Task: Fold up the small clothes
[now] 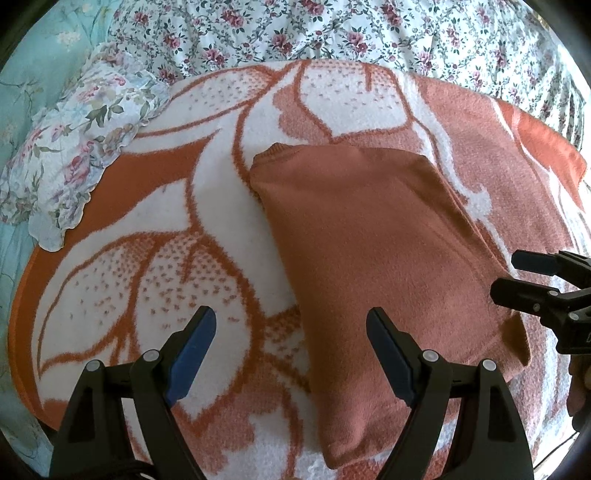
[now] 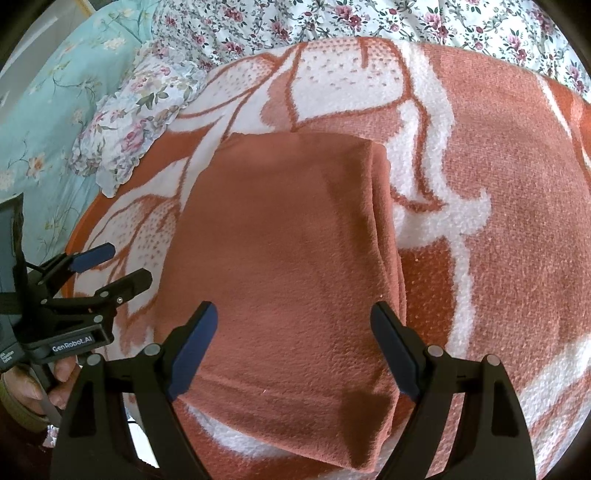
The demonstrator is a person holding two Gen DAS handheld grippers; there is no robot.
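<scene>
A terracotta knit garment (image 1: 369,236) lies folded into a long rectangle on an orange-and-white flowered blanket (image 1: 147,229). My left gripper (image 1: 291,317) hovers open above the garment's near left edge, its jaws wide with nothing between them. In the right wrist view the same garment (image 2: 280,251) fills the middle, and my right gripper (image 2: 295,314) stands open above its near end, touching nothing. The right gripper (image 1: 517,277) also shows at the right edge of the left wrist view, and the left gripper (image 2: 125,266) at the left edge of the right one.
A floral pillow (image 1: 70,162) lies at the blanket's left corner, on a turquoise bedcover (image 1: 22,92). A white rose-print sheet (image 1: 332,33) runs along the back. A person's hand (image 2: 33,391) holds the left gripper's handle.
</scene>
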